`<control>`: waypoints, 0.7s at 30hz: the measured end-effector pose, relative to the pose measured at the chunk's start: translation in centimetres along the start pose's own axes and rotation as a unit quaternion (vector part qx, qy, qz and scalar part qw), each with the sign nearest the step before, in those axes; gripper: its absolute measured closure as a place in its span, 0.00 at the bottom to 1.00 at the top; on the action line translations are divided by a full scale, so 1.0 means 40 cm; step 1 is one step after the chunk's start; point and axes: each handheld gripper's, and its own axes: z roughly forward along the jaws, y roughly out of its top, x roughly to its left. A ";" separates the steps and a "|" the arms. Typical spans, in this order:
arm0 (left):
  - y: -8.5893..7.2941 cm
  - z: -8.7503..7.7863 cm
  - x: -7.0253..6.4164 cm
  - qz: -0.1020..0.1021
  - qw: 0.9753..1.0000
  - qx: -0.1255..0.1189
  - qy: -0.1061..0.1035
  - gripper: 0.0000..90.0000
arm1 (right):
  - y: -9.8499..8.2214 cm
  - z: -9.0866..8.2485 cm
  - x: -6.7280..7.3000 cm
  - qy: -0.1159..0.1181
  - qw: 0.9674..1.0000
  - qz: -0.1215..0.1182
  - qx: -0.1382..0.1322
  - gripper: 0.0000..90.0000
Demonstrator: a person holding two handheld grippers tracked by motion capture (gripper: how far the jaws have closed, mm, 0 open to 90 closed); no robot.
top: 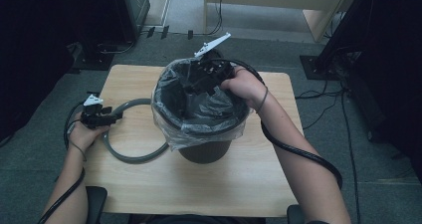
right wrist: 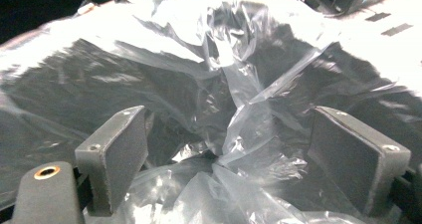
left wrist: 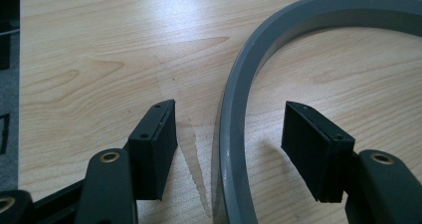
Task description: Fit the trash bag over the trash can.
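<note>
Here the grey ring (top: 130,153) is lying flat on the worktop (top: 239,184), left of the bin (top: 204,152), with its far right arc running behind the bin's side; being round, it is showing no long axis, and its open face is pointing up. The bin is standing upright near the middle of the worktop, its mouth facing up, and the clear bag (top: 199,129) is lining it, its edge folded out over the rim and hanging down the outside.

The left hand (top: 82,134) is resting low at the left edge of the worktop, forearm coming in from the near left. The left tongs (top: 115,118) are pointing right toward the ring. In the left gripper view these tongs (left wrist: 229,144) are standing wide open astride the ring's band (left wrist: 234,109), with neither pad touching it.

The right hand (top: 246,87) is reaching over the bin's far right rim, wrist bent down. The right tongs (top: 191,87) are pointing down into the mouth. In the right gripper view they (right wrist: 229,159) are gaping wide, with crumpled bag film (right wrist: 244,109) lying between the pads, ungripped.
</note>
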 end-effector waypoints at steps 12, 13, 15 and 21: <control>0.001 0.008 -0.026 0.040 0.999 0.013 0.023 0.35 | 0.004 -0.083 0.005 0.013 1.000 -0.005 -0.004 0.17; 0.001 0.009 -0.027 0.044 0.999 0.014 0.025 0.34 | 0.003 -0.089 0.003 0.011 1.000 -0.005 -0.007 0.17; 0.002 0.010 -0.029 0.045 0.999 0.014 0.027 0.34 | 0.000 -0.099 0.001 0.009 1.000 -0.004 -0.007 0.17; 0.002 0.010 -0.029 0.045 0.999 0.014 0.028 0.34 | -0.023 -0.132 -0.009 0.003 1.000 -0.002 -0.010 0.17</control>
